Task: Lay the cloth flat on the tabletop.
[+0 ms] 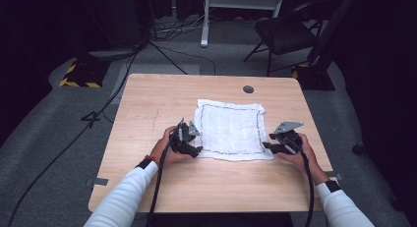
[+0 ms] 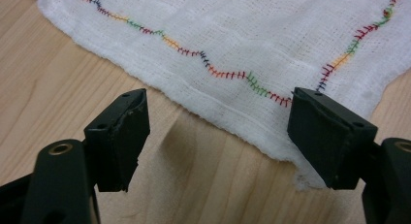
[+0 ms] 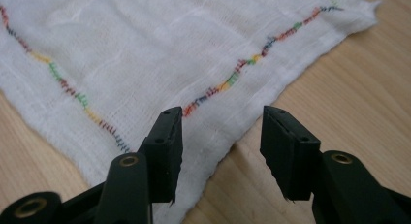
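Note:
A white cloth point(image 1: 230, 128) with a many-coloured stitched border lies flat on the wooden table point(image 1: 147, 104). My left gripper point(image 1: 196, 149) sits low at the cloth's near left corner. In the left gripper view its jaws point(image 2: 218, 94) stand open, with the cloth's edge point(image 2: 242, 40) running between the tips and the right jaw over the corner. My right gripper point(image 1: 268, 146) is at the near right corner. In the right gripper view it point(image 3: 221, 112) is open, its left jaw over the cloth point(image 3: 145, 49) and its right jaw over bare wood. Neither gripper's pads press the fabric.
A round grey cable hole point(image 1: 248, 89) sits in the table behind the cloth. On the floor beyond the table are a folding chair point(image 1: 285, 33), a yellow-and-black striped stand base point(image 1: 81, 75) and loose cables point(image 1: 98, 114).

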The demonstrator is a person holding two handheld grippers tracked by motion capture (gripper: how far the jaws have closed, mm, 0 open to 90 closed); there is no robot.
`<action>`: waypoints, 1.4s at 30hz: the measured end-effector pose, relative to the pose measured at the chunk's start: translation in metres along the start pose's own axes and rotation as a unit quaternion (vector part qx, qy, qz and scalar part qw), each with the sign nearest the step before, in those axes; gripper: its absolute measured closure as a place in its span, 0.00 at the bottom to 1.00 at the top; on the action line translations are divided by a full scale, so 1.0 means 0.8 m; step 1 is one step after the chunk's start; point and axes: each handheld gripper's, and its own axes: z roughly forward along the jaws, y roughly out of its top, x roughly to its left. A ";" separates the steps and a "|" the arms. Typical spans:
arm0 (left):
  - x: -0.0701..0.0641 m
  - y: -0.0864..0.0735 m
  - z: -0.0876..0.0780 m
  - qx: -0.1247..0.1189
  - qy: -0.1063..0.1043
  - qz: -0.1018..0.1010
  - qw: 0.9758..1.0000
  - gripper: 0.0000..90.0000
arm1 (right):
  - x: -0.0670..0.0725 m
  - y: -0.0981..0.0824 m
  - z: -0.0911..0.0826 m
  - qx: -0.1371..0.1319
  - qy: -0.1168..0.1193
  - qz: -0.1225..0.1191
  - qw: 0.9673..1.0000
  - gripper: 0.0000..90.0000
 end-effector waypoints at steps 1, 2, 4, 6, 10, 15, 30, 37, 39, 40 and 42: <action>-0.001 -0.001 -0.001 0.000 0.001 -0.002 1.000 0.27 | 0.001 -0.002 0.001 0.003 0.000 0.000 1.000 0.57; -0.001 -0.001 -0.001 0.000 0.001 -0.002 1.000 0.28 | 0.001 -0.002 0.001 0.003 0.000 0.000 1.000 0.57; -0.003 -0.002 -0.002 0.000 0.005 0.007 1.000 0.28 | 0.004 -0.007 0.002 0.009 -0.004 -0.003 1.000 0.59; -0.005 -0.004 -0.003 -0.001 0.008 0.005 1.000 0.28 | 0.005 -0.009 0.000 0.007 -0.001 -0.003 1.000 0.62; -0.010 -0.010 -0.008 -0.002 0.006 0.000 1.000 0.28 | 0.011 -0.015 -0.003 0.003 0.000 0.006 1.000 0.65; -0.010 -0.019 -0.012 -0.005 -0.021 -0.014 1.000 0.28 | 0.023 -0.022 -0.012 0.002 -0.005 -0.007 1.000 0.66; -0.038 -0.043 -0.038 -0.006 -0.033 0.009 0.999 0.25 | 0.041 -0.035 -0.029 0.014 0.001 -0.007 1.000 0.59; -0.029 -0.063 -0.062 -0.024 -0.035 -0.007 0.999 0.22 | 0.041 -0.029 -0.034 0.001 0.009 -0.022 1.000 0.49; -0.021 -0.070 -0.071 -0.030 -0.029 -0.018 0.999 0.22 | 0.044 -0.024 -0.035 -0.012 0.011 -0.025 1.000 0.48; -0.018 -0.072 -0.072 -0.031 -0.024 -0.020 0.999 0.21 | 0.049 -0.018 -0.035 -0.024 0.020 -0.026 0.999 0.47; -0.011 -0.076 -0.072 -0.027 -0.012 -0.023 0.999 0.21 | 0.056 -0.011 -0.035 -0.031 0.028 -0.033 0.999 0.47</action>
